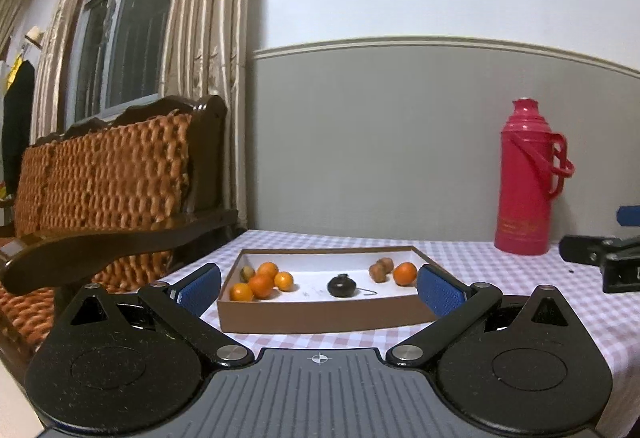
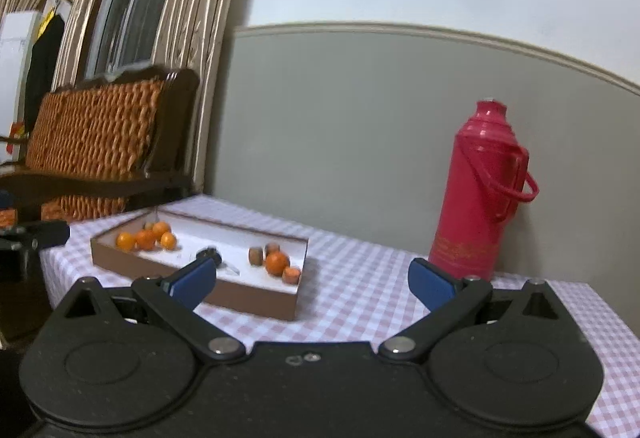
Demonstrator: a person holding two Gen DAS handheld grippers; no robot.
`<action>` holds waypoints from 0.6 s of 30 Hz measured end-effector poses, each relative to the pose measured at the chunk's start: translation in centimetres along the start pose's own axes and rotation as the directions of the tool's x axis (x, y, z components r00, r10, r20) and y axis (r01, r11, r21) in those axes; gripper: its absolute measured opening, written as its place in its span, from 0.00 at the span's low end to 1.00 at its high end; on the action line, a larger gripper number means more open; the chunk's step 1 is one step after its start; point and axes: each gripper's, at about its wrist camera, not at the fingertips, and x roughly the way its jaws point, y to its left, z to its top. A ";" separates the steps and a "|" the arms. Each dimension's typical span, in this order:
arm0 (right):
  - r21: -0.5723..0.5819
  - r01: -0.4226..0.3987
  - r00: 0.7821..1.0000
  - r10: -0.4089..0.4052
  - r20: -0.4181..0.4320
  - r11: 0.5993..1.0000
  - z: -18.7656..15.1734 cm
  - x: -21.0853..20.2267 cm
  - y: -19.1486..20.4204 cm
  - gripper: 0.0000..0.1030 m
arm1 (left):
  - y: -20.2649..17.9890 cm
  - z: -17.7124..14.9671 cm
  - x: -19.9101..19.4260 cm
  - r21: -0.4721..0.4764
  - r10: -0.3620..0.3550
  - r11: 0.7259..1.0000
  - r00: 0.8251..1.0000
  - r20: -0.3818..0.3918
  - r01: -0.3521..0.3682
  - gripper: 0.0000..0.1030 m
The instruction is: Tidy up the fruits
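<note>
Hovering over the checked surface (image 1: 520, 318), left gripper (image 1: 320, 288) and right gripper (image 2: 312, 280) hold jaws wide apart, empty, facing the fruit tray (image 1: 320, 316)

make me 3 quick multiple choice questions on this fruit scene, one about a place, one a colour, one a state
1. Where does the dark fruit lie in the box?
A. near the middle
B. far left corner
C. outside it

2. What colour is the thermos?
A. blue
B. pinkish red
C. green

3. How is the left gripper?
A. shut on an orange
B. shut, holding nothing
C. open, holding nothing

Answers: 1 A, it sits between the orange cluster and the right-hand group. 2 B, its body and handle are pinkish red. 3 C, its blue pads stand wide apart with nothing between them.
</note>
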 end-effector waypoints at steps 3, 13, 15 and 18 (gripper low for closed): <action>-0.011 0.013 1.000 -0.013 -0.019 1.000 -0.2 0.3 0.4 0.94 | -0.2 -0.2 0.2 0.009 -0.002 1.000 1.000 -0.012 0.002 1.00; 0.008 0.019 1.000 -0.019 -0.006 1.000 -0.3 0.1 0.4 0.94 | 0.3 -0.5 0.5 -0.023 0.008 1.000 1.000 -0.029 -0.008 1.00; 0.002 0.021 1.000 -0.021 -0.006 1.000 -0.3 0.1 0.6 0.94 | 0.2 -0.5 0.4 -0.018 0.007 1.000 1.000 -0.027 -0.007 1.00; -0.001 0.020 1.000 -0.020 -0.001 1.000 -0.3 0.0 0.8 0.94 | -0.2 -0.5 0.3 -0.007 0.009 1.000 1.000 -0.021 -0.009 1.00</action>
